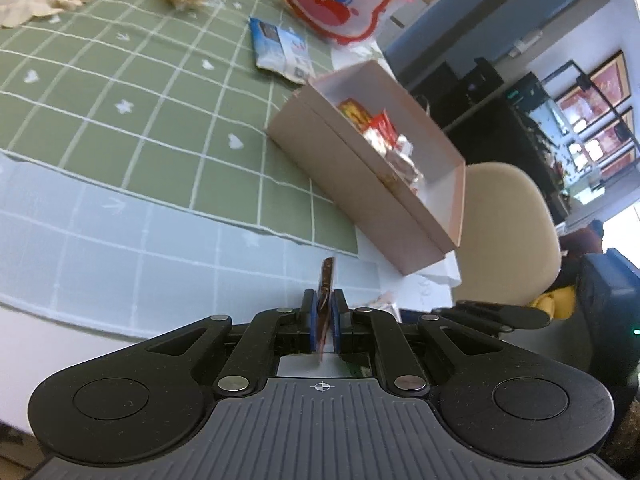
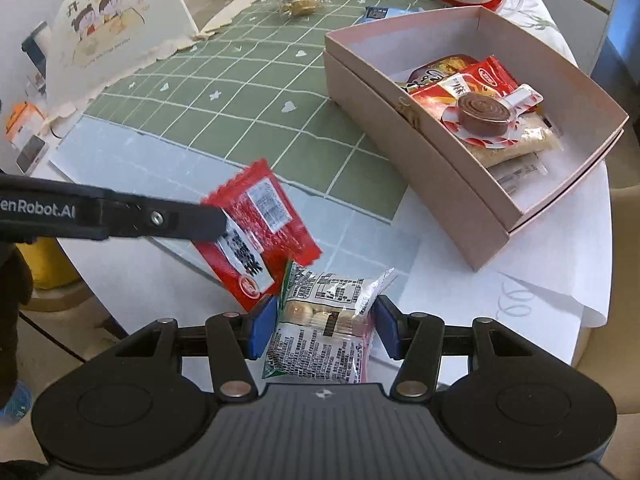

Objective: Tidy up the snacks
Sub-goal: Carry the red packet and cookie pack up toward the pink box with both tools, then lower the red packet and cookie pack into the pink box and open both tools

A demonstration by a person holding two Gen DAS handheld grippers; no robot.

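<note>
Here both packets ride clear of table, ready for box. Left hand-held gripper pinches red snack packet by thin edge. Right hand-held gripper, half spread, clamps green-edged biscuit packet across width. Pink box sits far right, partly filled, near end bare for more.

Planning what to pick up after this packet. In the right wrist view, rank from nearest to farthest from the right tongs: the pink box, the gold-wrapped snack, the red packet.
1. red packet, just ahead-left of the right tongs, gripped by the left tongs.
2. pink box, ahead-right, already holding snacks.
3. gold-wrapped snack, far end of the green mat.
</note>
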